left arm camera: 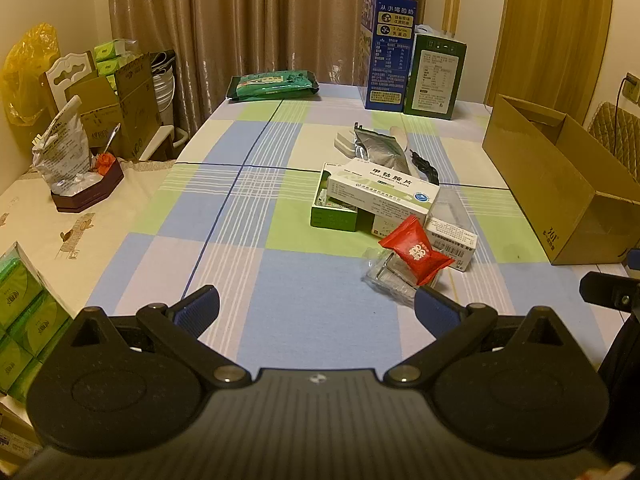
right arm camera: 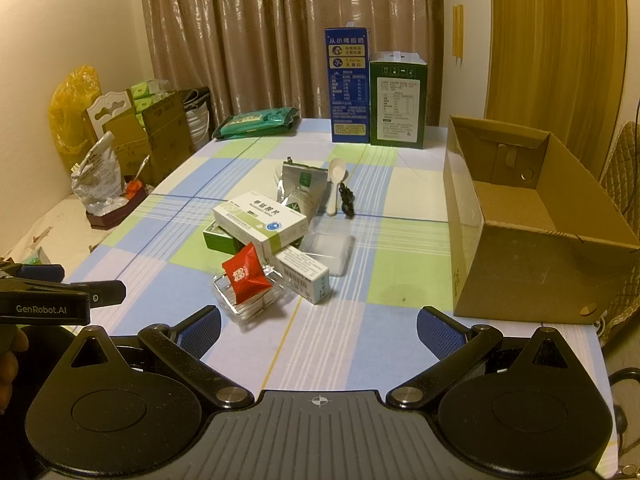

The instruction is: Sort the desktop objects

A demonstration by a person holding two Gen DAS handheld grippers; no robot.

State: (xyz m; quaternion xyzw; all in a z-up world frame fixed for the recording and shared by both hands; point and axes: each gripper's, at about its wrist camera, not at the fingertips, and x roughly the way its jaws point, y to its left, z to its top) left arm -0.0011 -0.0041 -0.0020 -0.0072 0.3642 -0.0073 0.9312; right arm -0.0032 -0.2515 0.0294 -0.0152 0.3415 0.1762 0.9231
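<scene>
Left wrist: left gripper point(left arm camera: 316, 308) spread, empty | right gripper point(right arm camera: 319, 330) spread, empty | red packet point(right arm camera: 246, 274) on pile

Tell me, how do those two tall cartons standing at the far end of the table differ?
The blue carton stands taller and looks narrower than the green carton, which is squatter and wider. The blue carton's facing side is printed straight onto blue with yellow-ringed icons; the green carton carries one large white label panel. Both stand upright, side by side, at the table's far edge before the curtain.
</scene>
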